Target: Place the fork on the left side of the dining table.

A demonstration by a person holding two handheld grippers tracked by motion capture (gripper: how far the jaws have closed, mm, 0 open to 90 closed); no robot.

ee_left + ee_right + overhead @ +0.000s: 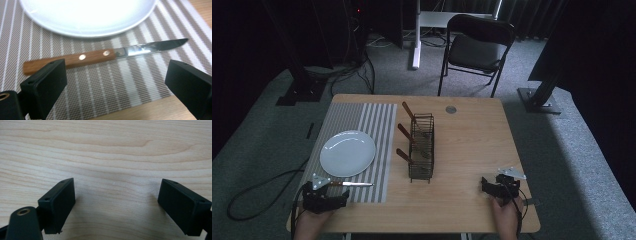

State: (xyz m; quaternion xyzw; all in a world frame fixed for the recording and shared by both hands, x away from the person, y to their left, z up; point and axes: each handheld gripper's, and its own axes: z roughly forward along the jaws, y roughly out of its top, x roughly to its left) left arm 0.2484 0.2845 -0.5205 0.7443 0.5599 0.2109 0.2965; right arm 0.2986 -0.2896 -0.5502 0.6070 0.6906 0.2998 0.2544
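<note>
A knife with a wooden handle (75,58) and a steel blade (152,47) lies flat on the striped placemat (120,82), just in front of a white plate (87,15). In the high view the knife (351,184) rests below the plate (348,153). My left gripper (115,80) is open, its jaws wide apart just short of the knife, with nothing between them. In the high view the left gripper (332,199) sits at the table's front left. My right gripper (117,202) is open over bare wood, and in the high view it (492,187) sits at the front right.
A black wire caddy (421,147) stands mid-table with three wooden-handled utensils (404,132) sticking out to its left. The wooden table (472,150) has a round grommet (451,109) near its far edge. A black folding chair (477,47) stands beyond the table.
</note>
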